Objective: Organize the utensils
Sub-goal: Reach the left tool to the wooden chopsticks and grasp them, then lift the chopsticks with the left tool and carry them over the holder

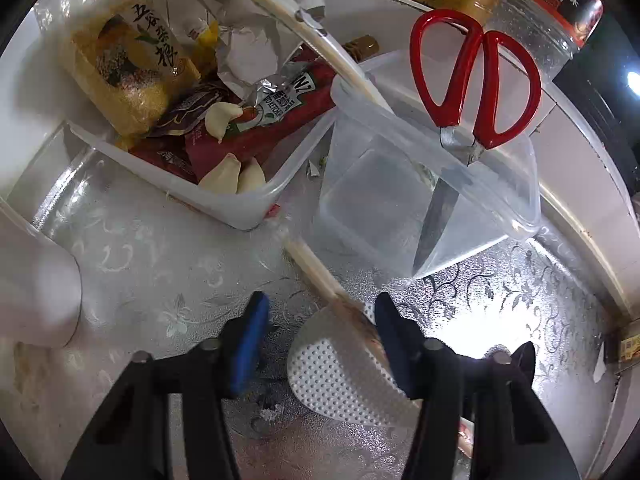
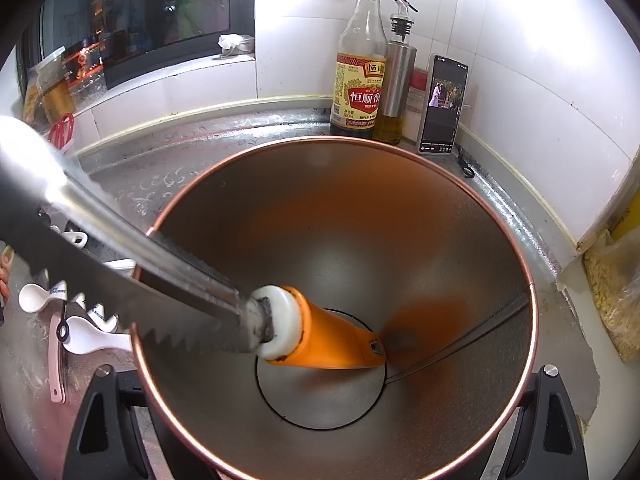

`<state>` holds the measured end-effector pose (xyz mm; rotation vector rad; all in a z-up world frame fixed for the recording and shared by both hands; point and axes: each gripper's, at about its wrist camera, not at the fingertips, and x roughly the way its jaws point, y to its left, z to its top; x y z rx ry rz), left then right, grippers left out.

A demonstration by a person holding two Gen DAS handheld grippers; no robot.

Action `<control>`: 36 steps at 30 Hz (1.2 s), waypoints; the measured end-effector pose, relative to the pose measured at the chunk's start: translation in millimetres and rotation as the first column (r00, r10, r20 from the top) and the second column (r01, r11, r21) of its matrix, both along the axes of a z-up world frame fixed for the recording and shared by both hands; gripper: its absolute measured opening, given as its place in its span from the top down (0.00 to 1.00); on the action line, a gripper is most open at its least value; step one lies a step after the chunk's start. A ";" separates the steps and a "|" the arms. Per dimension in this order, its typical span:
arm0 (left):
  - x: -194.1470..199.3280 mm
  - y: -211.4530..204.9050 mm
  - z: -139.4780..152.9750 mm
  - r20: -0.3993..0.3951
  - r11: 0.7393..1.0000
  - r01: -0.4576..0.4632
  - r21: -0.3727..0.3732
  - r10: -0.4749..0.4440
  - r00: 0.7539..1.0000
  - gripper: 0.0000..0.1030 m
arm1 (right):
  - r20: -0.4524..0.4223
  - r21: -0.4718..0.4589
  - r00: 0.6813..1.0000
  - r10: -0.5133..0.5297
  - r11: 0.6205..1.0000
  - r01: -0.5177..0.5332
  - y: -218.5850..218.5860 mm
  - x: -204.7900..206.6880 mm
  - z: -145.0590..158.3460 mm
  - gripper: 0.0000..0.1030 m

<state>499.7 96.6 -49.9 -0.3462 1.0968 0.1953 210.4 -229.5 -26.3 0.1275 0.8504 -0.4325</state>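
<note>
Left hand-held gripper [image 1: 320, 344] about half open over the worktop [image 1: 152, 240], straddling white rice paddle [image 1: 340, 376] and wooden chopsticks [image 1: 316, 272]; pads not clearly pressing either. Chopsticks' long axis slanting up-left toward clear container [image 1: 420, 184] with red scissors [image 1: 476, 80]. Right hand-held gripper [image 2: 320, 420] clamped around metal utensil holder [image 2: 400, 220] holding serrated knife [image 2: 192, 292]; left hand nearer to chopsticks

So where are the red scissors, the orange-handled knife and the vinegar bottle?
red scissors [image 1: 476, 80], left wrist view, on the handle loops.
orange-handled knife [image 2: 332, 336], right wrist view, on the orange handle.
vinegar bottle [image 2: 362, 92], right wrist view, on the label.
</note>
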 end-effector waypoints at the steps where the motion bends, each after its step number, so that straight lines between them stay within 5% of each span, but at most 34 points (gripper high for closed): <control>1: -0.4 1.1 0.1 0.000 1.000 -0.004 -0.002 0.004 1.000 0.60 | 0.001 0.001 1.000 0.001 1.000 -0.001 -0.3 -0.2 -0.1 0.11; 5: -3.7 8.2 -1.3 0.009 0.999 -0.006 -0.051 0.007 1.000 0.80 | 0.005 0.004 1.000 0.004 1.000 -0.004 -1.7 -1.4 -0.5 0.11; 9: -11.6 17.6 -1.9 0.024 0.995 -0.017 -0.101 0.019 1.000 0.87 | 0.007 0.006 1.000 0.009 1.000 -0.010 -2.4 -2.2 0.0 0.11; 23: -70.7 46.5 46.9 0.176 0.982 0.016 -0.188 0.018 0.984 0.93 | 0.018 0.002 0.999 0.028 1.000 -0.028 -0.9 -7.5 0.4 0.11; 36: -138.5 17.2 113.9 0.349 0.990 0.024 -0.142 0.028 0.937 0.95 | 0.045 -0.013 0.986 0.163 0.987 -0.162 3.3 -16.3 0.3 0.11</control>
